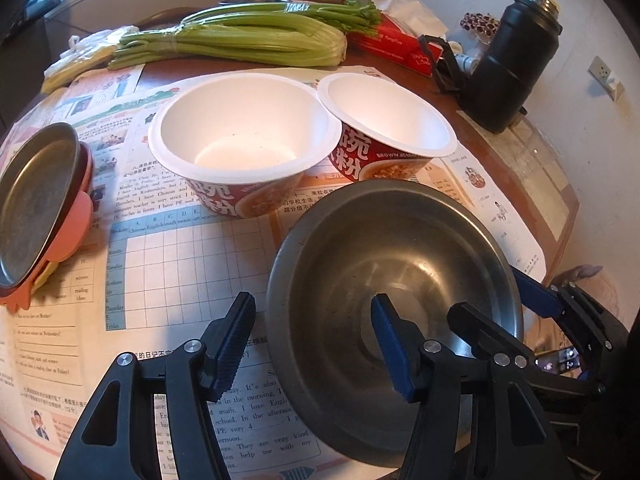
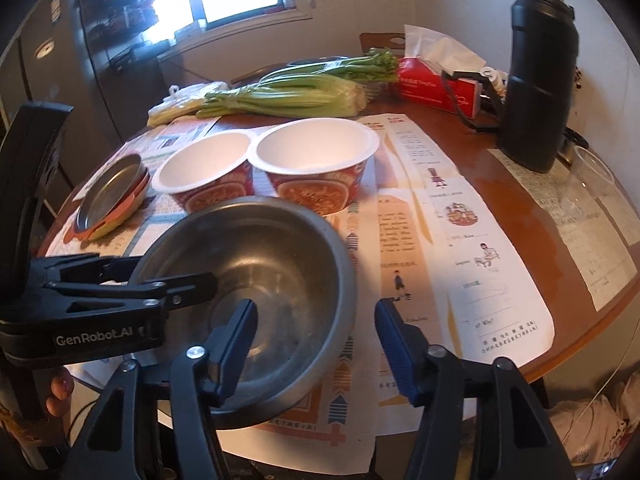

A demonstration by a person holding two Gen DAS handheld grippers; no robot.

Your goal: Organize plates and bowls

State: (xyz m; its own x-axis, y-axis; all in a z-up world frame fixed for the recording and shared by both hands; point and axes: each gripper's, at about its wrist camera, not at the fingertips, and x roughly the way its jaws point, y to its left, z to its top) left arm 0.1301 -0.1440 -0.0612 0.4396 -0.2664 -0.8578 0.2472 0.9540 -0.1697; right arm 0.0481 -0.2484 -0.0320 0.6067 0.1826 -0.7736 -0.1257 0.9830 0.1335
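Note:
A steel bowl [image 1: 400, 264] [image 2: 260, 256] stands on newspaper near the table's front edge. My left gripper [image 1: 314, 320] [image 2: 176, 274] straddles its left rim, one finger outside and one inside, the pads apart from the metal, so it is open. My right gripper [image 2: 316, 312] [image 1: 500, 304] straddles the right rim the same way, open with a gap to the rim. Behind the steel bowl stand two empty paper noodle bowls [image 1: 244, 136] [image 1: 384, 116] side by side. At the left lies a stack of plates [image 1: 36, 204] [image 2: 112, 192] with a metal plate on top.
Celery [image 1: 240, 40], a red tissue box [image 1: 396, 46] and a black thermos [image 1: 512, 60] stand at the back of the round wooden table [image 2: 520, 184]. A clear plastic cup [image 2: 588, 184] is at the right. A hand [image 2: 60, 394] holds the left gripper.

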